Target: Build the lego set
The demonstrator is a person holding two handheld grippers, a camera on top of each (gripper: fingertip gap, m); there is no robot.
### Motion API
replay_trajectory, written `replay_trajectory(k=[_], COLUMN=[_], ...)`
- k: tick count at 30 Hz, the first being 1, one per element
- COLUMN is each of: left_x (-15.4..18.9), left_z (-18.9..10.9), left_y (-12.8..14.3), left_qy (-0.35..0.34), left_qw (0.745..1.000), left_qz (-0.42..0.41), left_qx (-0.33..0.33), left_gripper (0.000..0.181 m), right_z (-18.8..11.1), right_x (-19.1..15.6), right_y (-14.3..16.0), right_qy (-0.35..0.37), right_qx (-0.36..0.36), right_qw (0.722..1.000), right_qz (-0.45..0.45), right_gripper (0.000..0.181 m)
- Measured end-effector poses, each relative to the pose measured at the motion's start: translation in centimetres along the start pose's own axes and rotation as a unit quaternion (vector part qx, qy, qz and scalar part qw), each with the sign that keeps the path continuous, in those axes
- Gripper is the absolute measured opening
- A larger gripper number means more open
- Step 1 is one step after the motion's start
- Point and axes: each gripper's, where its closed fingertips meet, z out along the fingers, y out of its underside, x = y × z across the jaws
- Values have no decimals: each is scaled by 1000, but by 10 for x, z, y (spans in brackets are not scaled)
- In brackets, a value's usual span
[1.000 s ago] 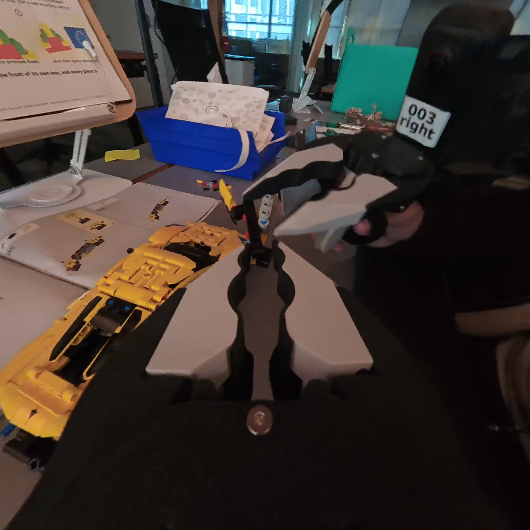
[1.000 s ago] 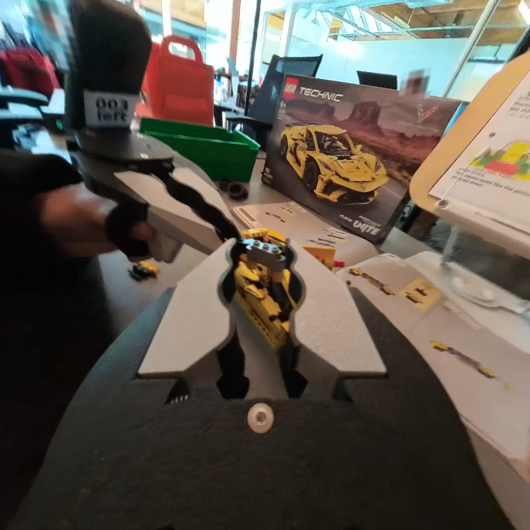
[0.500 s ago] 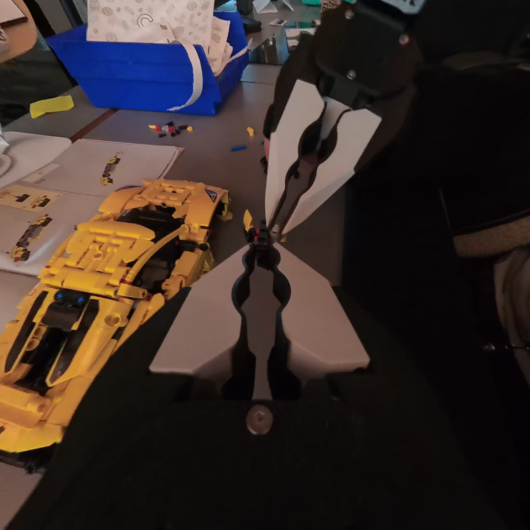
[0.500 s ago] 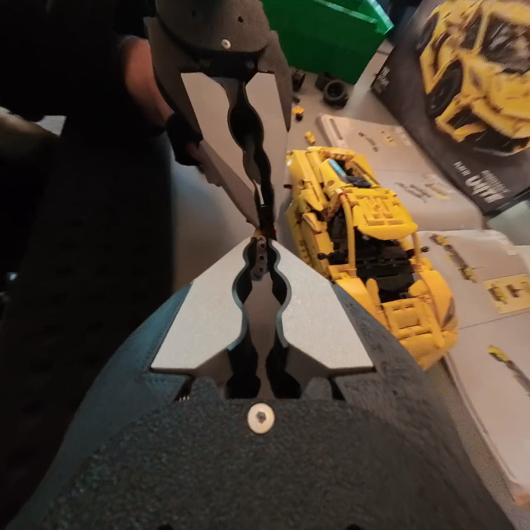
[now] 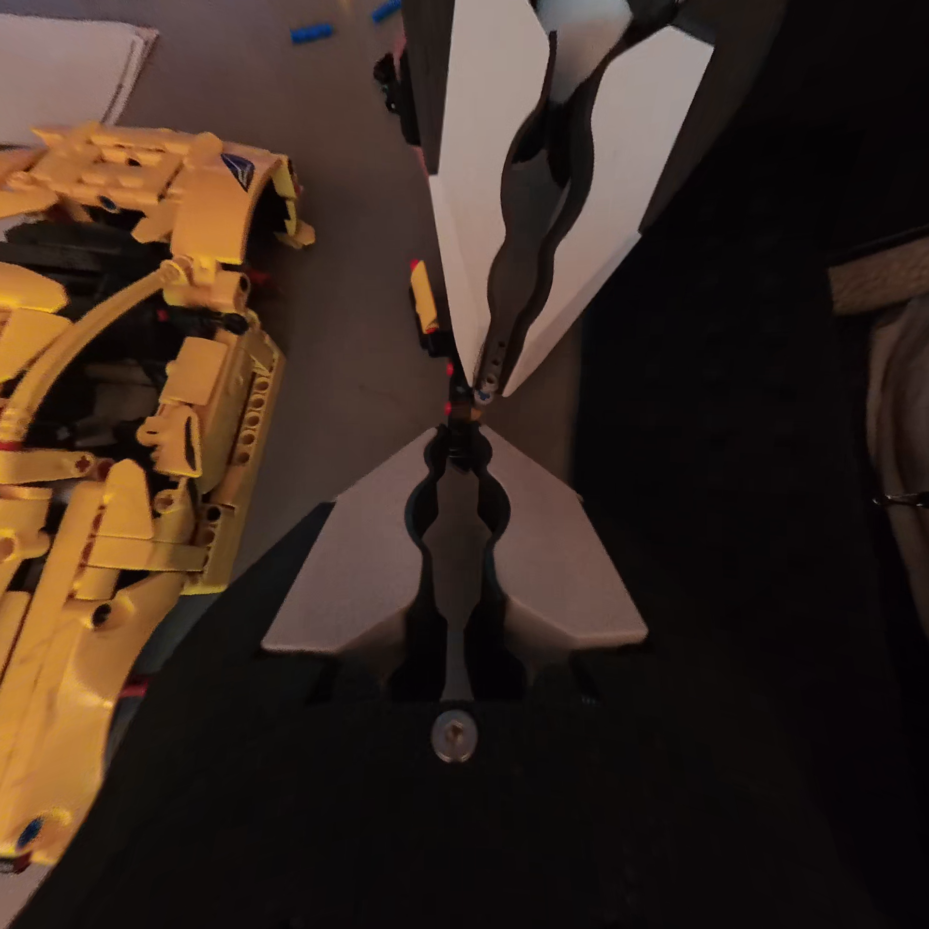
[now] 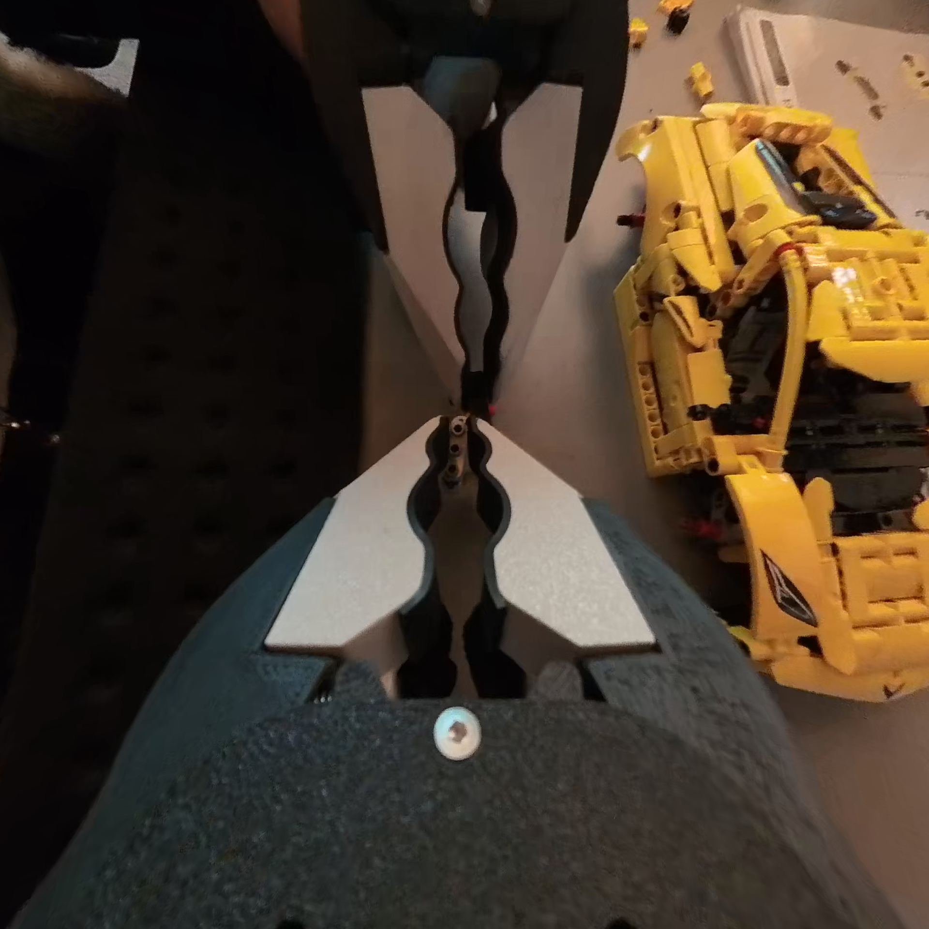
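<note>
Right now we have our two grippers meeting tip to tip above the grey table [image 5: 352,352]. Our left gripper [image 5: 458,442] is pinched on a small black Lego piece with red pins [image 5: 456,402], which pokes out past its fingertips. Our right gripper [image 6: 460,427] is clamped on a short grey Lego beam with round holes [image 6: 455,452], lying lengthwise between its fingers. In the left wrist view the grey beam's end [image 5: 486,392] sits just beside the black piece, seemingly touching it, though the join is too small and dark for us to be sure. A yellow panel piece [image 5: 424,301] shows just beside the right gripper's finger; we cannot tell whether it is attached to the black piece. The big yellow and black Lego sports car [image 5: 125,402] lies on the table near the grippers, to the left of our left gripper and to the right of our right one [image 6: 779,402]. Loose blue pins [image 5: 311,34] and small yellow bits [image 6: 700,79] lie farther off, beside white instruction sheets [image 5: 65,70]
</note>
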Motion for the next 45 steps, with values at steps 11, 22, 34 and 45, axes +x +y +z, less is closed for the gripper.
replay_trajectory(k=[11, 22, 34, 45], left_x=[4, 3, 1, 0], left_z=[2, -2, 1, 4], left_y=[-1, -2, -4, -6], left_qy=[14, 25, 2, 16], left_qw=[1000, 998, 1000, 995], left_qz=[-12, -47, -19, -98], left_qx=[4, 16, -1, 1], left_gripper=[9, 10, 8, 6], right_z=[2, 2, 2, -3], right_x=[-7, -4, -7, 1], right_y=[5, 8, 7, 9], right_qy=[-18, 40, -4, 68], right_qx=[-6, -47, -38, -86], right_qw=[1000, 998, 999, 993], right_qz=[-13, -26, -4, -31], right_gripper=[7, 8, 6, 12])
